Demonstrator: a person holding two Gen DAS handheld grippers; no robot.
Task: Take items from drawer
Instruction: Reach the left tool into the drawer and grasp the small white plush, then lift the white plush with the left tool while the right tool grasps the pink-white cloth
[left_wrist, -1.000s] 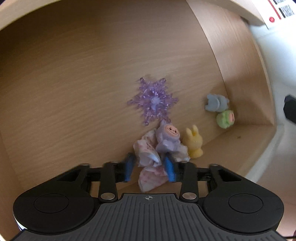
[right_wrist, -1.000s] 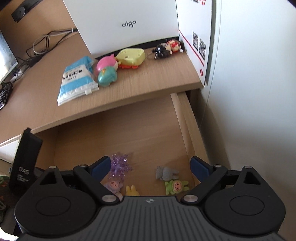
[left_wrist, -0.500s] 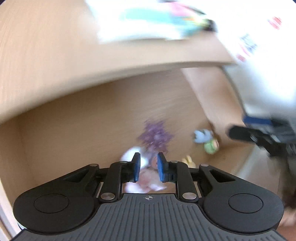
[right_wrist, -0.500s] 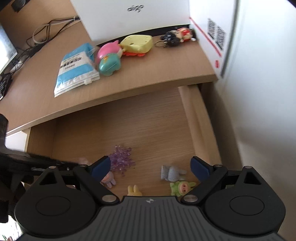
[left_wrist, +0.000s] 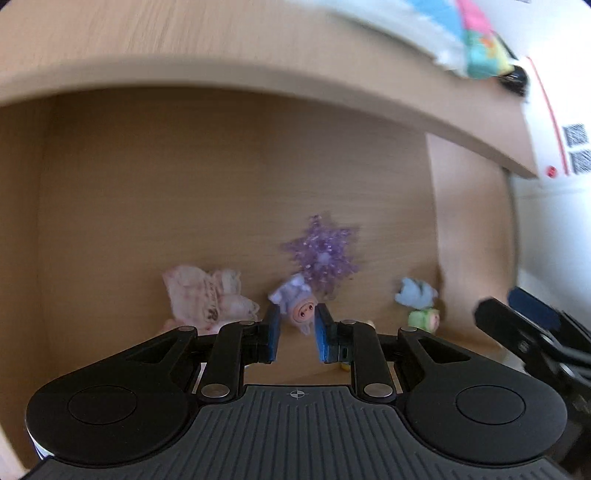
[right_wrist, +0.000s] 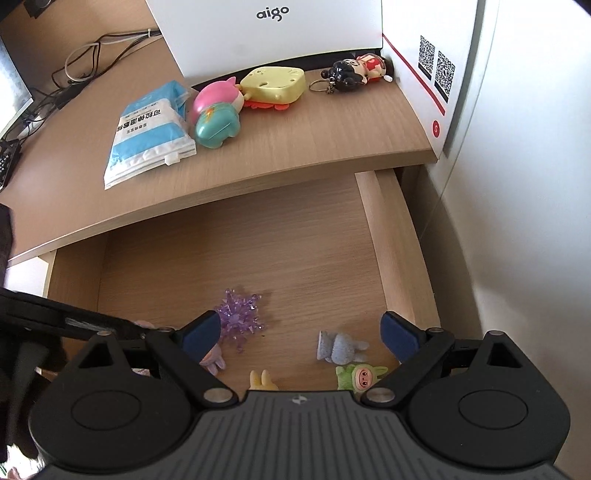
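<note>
Open drawer (right_wrist: 391, 236) holds small toys; left gripper (left_wrist: 297, 332) narrowly parted around purple figure (left_wrist: 297, 309); right gripper (right_wrist: 301, 334) wide open.

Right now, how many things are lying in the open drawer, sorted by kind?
Small animal figures: 4: purple, grey, green, yellow
Purple crystal snowflake: 1
Pink crumpled cloth bundle: 1
Total: 6

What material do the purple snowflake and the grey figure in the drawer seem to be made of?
Purple snowflake: probably clear plastic or acrylic, glossy; it looks translucent and faceted, with bright glints. Grey figure: matte and slightly fuzzy, with no shine, so perhaps flocked plastic or soft rubber; the pictures cannot settle which.
</note>
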